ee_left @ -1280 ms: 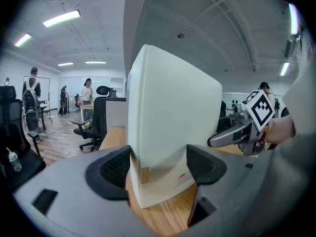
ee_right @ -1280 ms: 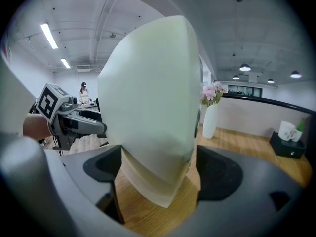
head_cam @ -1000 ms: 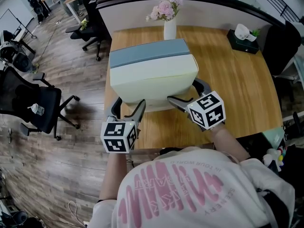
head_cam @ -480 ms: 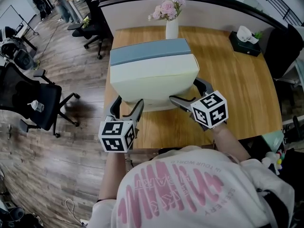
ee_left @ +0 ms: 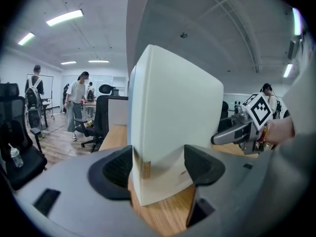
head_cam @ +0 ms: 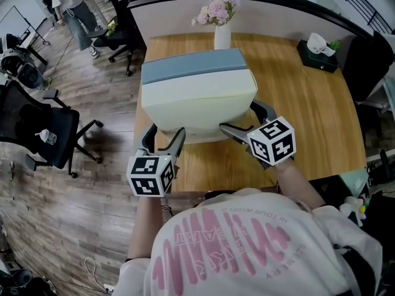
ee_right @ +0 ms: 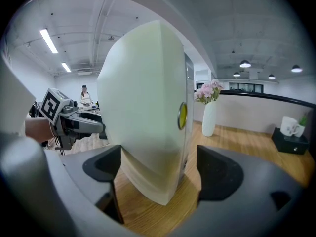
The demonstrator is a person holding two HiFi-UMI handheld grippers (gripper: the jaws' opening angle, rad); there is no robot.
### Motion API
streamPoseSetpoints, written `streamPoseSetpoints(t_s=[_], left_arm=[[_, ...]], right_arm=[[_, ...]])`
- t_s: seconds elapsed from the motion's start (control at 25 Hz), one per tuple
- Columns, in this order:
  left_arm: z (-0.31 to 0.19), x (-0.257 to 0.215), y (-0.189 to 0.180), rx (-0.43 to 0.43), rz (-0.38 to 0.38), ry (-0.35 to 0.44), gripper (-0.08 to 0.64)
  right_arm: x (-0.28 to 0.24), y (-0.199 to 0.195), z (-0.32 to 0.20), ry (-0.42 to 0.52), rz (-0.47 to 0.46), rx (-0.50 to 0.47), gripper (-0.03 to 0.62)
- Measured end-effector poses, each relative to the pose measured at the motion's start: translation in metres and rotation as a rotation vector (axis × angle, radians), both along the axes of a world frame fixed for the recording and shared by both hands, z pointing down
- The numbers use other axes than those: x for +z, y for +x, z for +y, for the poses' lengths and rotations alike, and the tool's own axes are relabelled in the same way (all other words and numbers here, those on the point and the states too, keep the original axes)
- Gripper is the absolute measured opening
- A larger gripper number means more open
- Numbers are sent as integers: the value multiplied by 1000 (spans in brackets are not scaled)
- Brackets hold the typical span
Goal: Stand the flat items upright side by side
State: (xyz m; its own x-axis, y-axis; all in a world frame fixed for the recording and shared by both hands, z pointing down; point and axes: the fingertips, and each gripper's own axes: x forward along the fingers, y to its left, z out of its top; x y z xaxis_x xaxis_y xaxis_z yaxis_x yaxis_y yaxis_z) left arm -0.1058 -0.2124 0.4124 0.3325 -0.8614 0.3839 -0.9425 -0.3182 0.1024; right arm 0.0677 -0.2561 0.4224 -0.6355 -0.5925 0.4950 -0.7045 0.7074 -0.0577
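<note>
A thick cream block of flat items (head_cam: 199,100) stands on the wooden table (head_cam: 308,116), with a blue-grey item (head_cam: 191,65) against its far side. My left gripper (head_cam: 164,139) is at the block's near left corner. In the left gripper view the cream edge (ee_left: 168,132) fills the gap, and both pads (ee_left: 118,169) lie against it. My right gripper (head_cam: 242,119) straddles the near right corner. There the cream edge (ee_right: 148,132), with a yellow dot, touches the left pad, and a gap shows before the right pad (ee_right: 217,174).
A white vase of pink flowers (head_cam: 221,26) stands at the table's far edge, just behind the block. A dark tissue box (head_cam: 316,51) sits at the far right. Office chairs (head_cam: 46,131) and a walking person (head_cam: 71,14) are on the floor to the left.
Both grippers and the block have barely moved. The left gripper has drifted slightly lower in the view. A person has walked into view at the far left.
</note>
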Motion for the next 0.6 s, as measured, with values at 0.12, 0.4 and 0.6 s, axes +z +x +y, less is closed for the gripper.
streamPoseSetpoints(t_s=[0.12,0.4,0.6], left_arm=[[2,0,1,4,-8,-3,331],[4,-3,-4,-11,-16,0,331],[8,-10,-9,-34,-7,17,320]], right_arm=[[0,0,2,-1,1,-1,486],[-3,2,4,10,5,9,483],[-10,6,7,24,-8,32,476]])
